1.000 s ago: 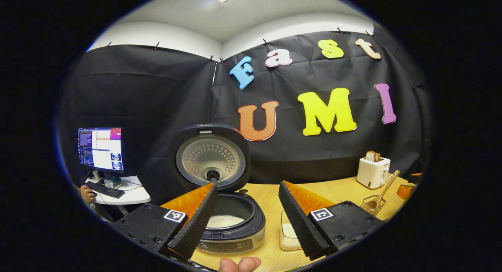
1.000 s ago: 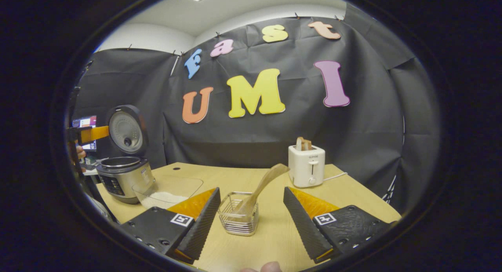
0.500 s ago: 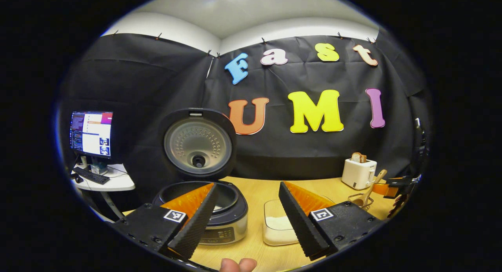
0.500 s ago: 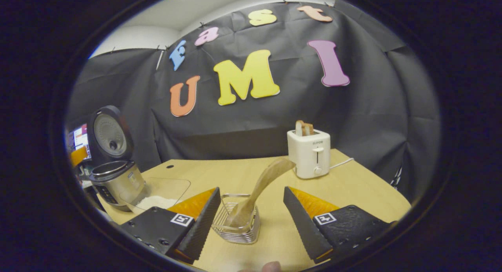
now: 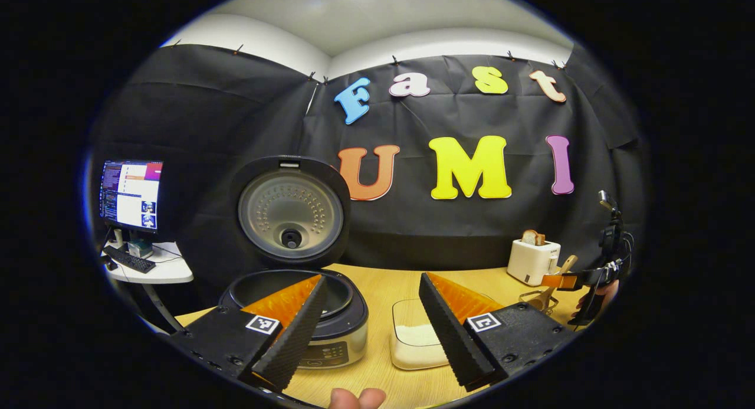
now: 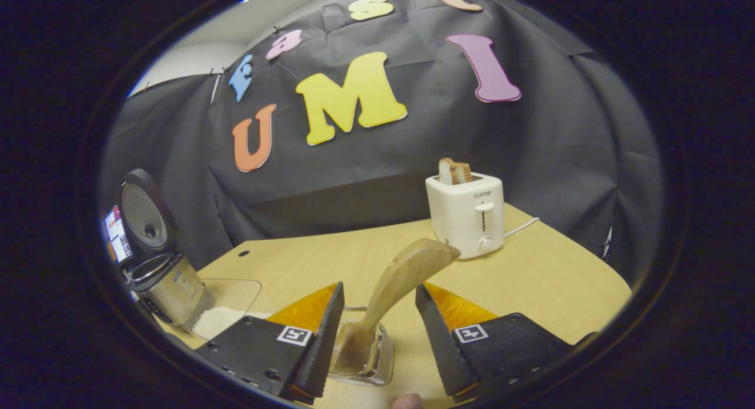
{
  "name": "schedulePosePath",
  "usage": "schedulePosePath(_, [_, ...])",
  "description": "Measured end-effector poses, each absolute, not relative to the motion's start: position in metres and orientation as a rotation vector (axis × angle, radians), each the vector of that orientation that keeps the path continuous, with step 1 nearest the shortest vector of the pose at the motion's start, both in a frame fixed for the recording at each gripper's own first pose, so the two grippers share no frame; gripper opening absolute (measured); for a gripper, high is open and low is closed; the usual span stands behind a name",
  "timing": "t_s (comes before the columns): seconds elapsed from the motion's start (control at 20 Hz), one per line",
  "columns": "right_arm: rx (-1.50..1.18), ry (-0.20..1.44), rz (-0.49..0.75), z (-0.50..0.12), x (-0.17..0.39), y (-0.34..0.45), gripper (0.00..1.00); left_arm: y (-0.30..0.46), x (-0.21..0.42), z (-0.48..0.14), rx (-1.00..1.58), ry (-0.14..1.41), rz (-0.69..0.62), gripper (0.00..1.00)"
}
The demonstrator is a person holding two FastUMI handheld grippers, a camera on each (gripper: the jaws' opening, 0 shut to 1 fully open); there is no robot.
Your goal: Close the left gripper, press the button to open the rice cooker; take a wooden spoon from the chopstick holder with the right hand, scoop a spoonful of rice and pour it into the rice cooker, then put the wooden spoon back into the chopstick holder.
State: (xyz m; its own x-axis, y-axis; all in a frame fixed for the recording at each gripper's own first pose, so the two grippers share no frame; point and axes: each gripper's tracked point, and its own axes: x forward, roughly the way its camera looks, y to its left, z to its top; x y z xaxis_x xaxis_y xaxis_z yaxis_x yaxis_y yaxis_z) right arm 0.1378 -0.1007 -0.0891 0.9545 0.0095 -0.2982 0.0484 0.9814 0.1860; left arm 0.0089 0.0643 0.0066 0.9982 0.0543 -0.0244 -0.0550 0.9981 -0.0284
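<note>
Now we count two grippers. Right gripper [image 6: 374, 332] at bottom centre of right gripper view, fingers spread either side of one wooden spoon [image 6: 395, 285], not touching; spoon stands tilted in one chopstick holder [image 6: 368, 362], holder partly hidden by fingers. Left gripper [image 5: 371, 326] spread wide, holding nothing. Behind it one rice cooker [image 5: 301, 314], lid up, contents hidden by finger; one rice container [image 5: 416, 344] beside. Farther right, one toaster [image 6: 466, 214].

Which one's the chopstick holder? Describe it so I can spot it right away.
Find the white toaster at the back of the wooden table. Nearer, between the right gripper's open fingers, sits the chopstick holder: a small wire basket, the one thing with a wooden spoon leaning out of it.
</note>
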Motion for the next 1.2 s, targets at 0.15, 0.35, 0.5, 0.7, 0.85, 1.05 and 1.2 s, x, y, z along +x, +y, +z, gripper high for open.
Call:
schedulePosePath(0.15, [0.19, 0.313, -0.018, -0.092, 0.143, -0.1, 0.53, 0.073, 0.009, 0.008, -0.032, 0.016, 0.073, 0.99])
schedulePosePath(0.35, [0.209, 0.316, -0.033, -0.09, 0.143, -0.101, 0.3, 0.091, 0.006, 0.002, -0.043, 0.028, 0.104, 0.99])
schedulePosePath(0.5, [0.232, 0.321, -0.03, -0.084, 0.141, -0.095, 0.08, 0.104, 0.004, -0.003, -0.031, 0.048, 0.139, 0.99])
schedulePosePath(0.7, [0.209, 0.311, -0.019, -0.078, 0.135, -0.087, 0.0, 0.105, 0.0, 0.001, -0.031, 0.037, 0.128, 0.99])
schedulePosePath(0.85, [0.179, 0.257, -0.025, -0.057, 0.131, -0.086, 0.0, 0.108, -0.002, 0.002, -0.022, 0.036, 0.127, 0.99])
schedulePosePath(1.05, [0.146, 0.201, -0.036, -0.027, 0.126, -0.082, 0.0, 0.107, -0.007, 0.001, -0.027, 0.052, 0.113, 0.99])
schedulePosePath(1.2, [0.107, 0.154, -0.033, 0.001, 0.121, -0.072, 0.0, 0.106, -0.008, 0.0, -0.003, 0.061, 0.1, 0.99])
